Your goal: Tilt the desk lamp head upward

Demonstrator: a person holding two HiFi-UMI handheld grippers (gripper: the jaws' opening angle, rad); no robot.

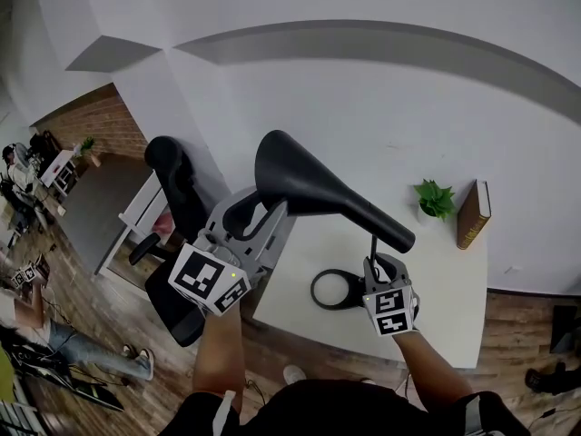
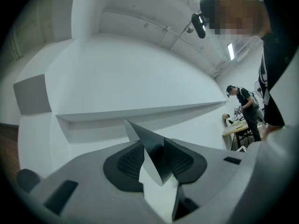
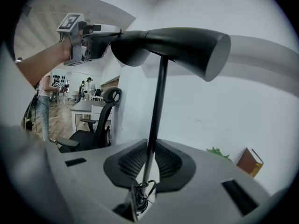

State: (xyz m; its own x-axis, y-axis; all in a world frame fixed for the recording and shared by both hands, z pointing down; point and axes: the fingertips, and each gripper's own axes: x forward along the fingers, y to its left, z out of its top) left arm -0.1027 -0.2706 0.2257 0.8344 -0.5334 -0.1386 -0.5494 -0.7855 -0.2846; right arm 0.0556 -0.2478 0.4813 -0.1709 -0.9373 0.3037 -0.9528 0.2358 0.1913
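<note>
Left tongs (image 2: 156,160) grip the rim of the desk lamp head (image 1: 309,184) while right tongs (image 3: 148,160) clamp its stem (image 3: 158,101) just above the base (image 1: 316,291).

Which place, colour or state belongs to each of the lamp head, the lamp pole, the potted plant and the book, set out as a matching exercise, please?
Things:
1. lamp head
2. lamp pole
3. potted plant
4. book

Places, colours or states:
A. brown, standing on end
B. gripped at its edge in the jaws of the left gripper
C. gripped low down in the jaws of the right gripper
D. green, in a white pot

Pairs: 1-B, 2-C, 3-D, 4-A
</note>
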